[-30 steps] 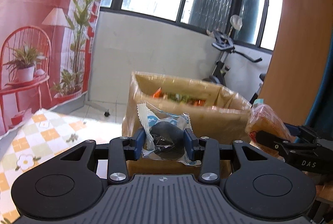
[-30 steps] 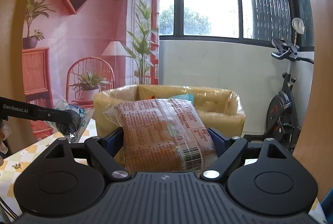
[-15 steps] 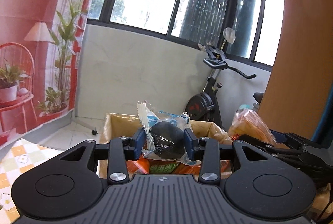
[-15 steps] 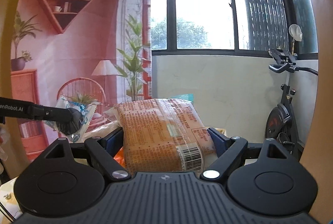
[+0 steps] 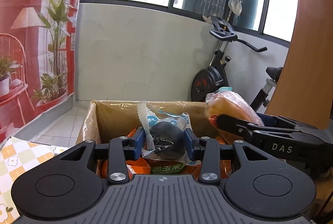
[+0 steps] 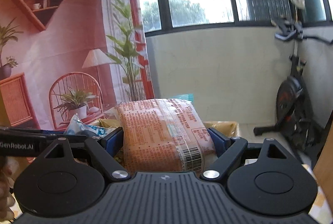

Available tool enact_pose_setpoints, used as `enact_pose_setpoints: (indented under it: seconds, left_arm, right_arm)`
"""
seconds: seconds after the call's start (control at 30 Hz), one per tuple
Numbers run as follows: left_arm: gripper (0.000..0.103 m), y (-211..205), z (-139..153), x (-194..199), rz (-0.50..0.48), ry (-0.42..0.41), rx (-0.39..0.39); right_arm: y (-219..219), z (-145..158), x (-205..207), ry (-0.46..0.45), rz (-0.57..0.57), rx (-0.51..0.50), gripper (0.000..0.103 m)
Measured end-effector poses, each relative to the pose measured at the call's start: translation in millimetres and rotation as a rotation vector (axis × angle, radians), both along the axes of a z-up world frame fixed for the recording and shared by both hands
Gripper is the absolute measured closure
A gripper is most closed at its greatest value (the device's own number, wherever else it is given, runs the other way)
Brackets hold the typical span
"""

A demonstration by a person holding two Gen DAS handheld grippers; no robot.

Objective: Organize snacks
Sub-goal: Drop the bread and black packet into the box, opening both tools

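My left gripper (image 5: pixel 164 141) is shut on a clear-wrapped dark round snack (image 5: pixel 166 136) and holds it over the open cardboard box (image 5: pixel 91 120), which holds orange and green snack packs (image 5: pixel 166 168). My right gripper (image 6: pixel 166 138) is shut on a large orange snack packet (image 6: pixel 164 134) with a barcode, held above the box's right side. The right gripper and its packet (image 5: pixel 231 107) show at the right of the left wrist view. The left gripper's snack (image 6: pixel 83 127) shows at the left of the right wrist view.
The box stands on a table with a checked floral cloth (image 5: pixel 12 163). An exercise bike (image 5: pixel 216 76) stands behind, by the white wall. A printed red backdrop (image 6: pixel 52 57) hangs at left. A wooden panel (image 5: pixel 312 47) is at right.
Both grippers have moved forward and up over the box with their snacks still held. The box's inside now shows under the left gripper.
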State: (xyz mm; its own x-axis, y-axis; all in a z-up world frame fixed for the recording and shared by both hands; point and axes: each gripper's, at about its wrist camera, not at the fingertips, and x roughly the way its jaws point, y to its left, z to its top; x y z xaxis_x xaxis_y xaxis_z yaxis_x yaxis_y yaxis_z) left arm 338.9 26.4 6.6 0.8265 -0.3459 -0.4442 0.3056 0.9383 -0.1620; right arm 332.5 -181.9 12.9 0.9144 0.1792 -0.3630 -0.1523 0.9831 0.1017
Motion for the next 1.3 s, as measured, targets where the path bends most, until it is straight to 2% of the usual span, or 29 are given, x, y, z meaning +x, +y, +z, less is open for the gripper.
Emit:
enact_pose_setpoints:
  seconds: [0.1,0.17,0.2,0.3,0.53,0.83,1.03,1.3]
  left_arm:
    - [0.057,-0.4,-1.4,3.4,-0.013,0.01,0.005]
    - [0.046,4.4,-0.5,2.7,-0.011,0.014,-0.025]
    - [0.045,3.6,-0.4,4.5,-0.007,0.013,-0.034]
    - [0.045,5.3,3.4,-0.2,0.004,-0.001,-0.023]
    - [0.045,18.0,18.0,-20.0,0.014,-0.024,-0.012]
    - [0.045,47.6,31.8,-63.3,0.026,-0.053,-0.003]
    - [0.045,69.0,20.3,-90.4,0.036,-0.03,0.016]
    - [0.045,91.1,-14.6,-111.1,0.064,0.039,0.01]
  right_arm:
    - [1.1,-3.8,6.9,0.021,0.003,-0.005,0.016]
    - [2.1,-6.0,12.0,0.048,-0.005,-0.01,0.015]
    - [1.6,-6.0,12.6,0.051,-0.014,-0.008,0.015]
    - [-0.5,-2.4,10.8,0.042,-0.025,0.014,0.01]
    - [1.0,9.3,-13.4,-0.007,-0.031,0.02,0.01]
    - [15.0,15.0,-66.6,-0.047,-0.019,0.009,0.01]
    - [27.6,5.3,-106.5,-0.071,0.001,-0.036,0.01]
    - [27.5,-26.1,-144.1,-0.052,0.0,-0.06,0.011]
